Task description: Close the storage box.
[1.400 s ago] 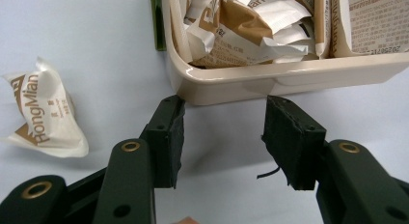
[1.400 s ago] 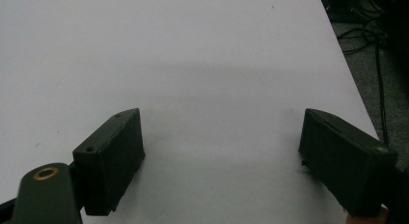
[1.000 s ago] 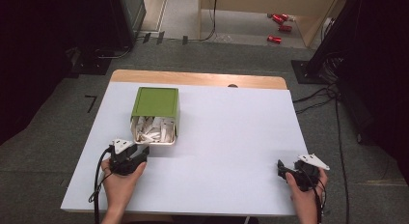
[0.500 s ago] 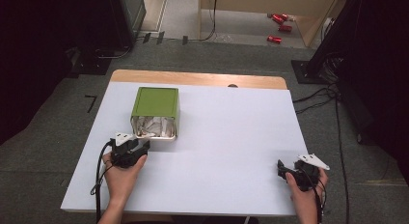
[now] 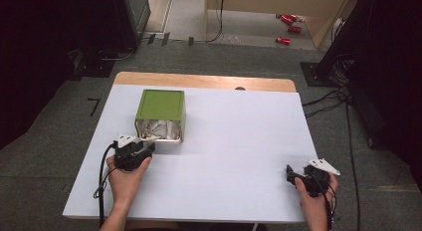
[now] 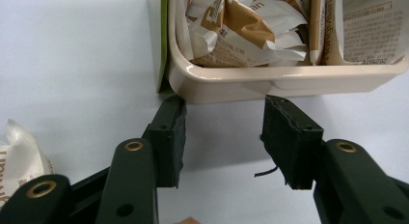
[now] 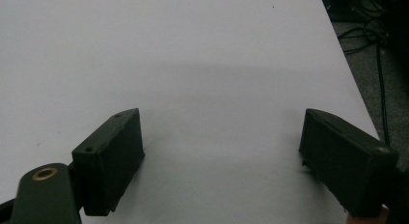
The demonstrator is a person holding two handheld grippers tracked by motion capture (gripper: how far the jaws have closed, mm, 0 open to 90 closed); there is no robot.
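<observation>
The left gripper [image 5: 147, 150] sits near the left edge of the desk [image 5: 239, 156], towards the near side, its tips just in front of the open mouth of the green box [image 5: 161, 105]. That box lies on its side in the left half of the desk, closer to the far edge than the near one. From the high view its mouth shows a pale tray [image 5: 160, 136] stuffed with white packets, detail unreadable. The left gripper view supplies that detail: a cream tray [image 6: 284, 81] projecting from the green shell [image 6: 163, 40], crammed with crumpled white-and-brown sachets [image 6: 241, 31] carrying small print. The jaws stand partly open, roughly halfway, with nothing between them; their tips lie just short of the tray's rim, contact not confirmed. The same view shows one loose sachet [image 6: 19, 151] lying on the desk beside the left jaw.

The right gripper [image 5: 294, 174] rests near the near right corner of the desk, well apart from the box. The right gripper view shows its jaws spread wide over bare white desk surface [image 7: 202, 64], holding nothing, with the desk's edge and floor cables [image 7: 381, 55] beyond
</observation>
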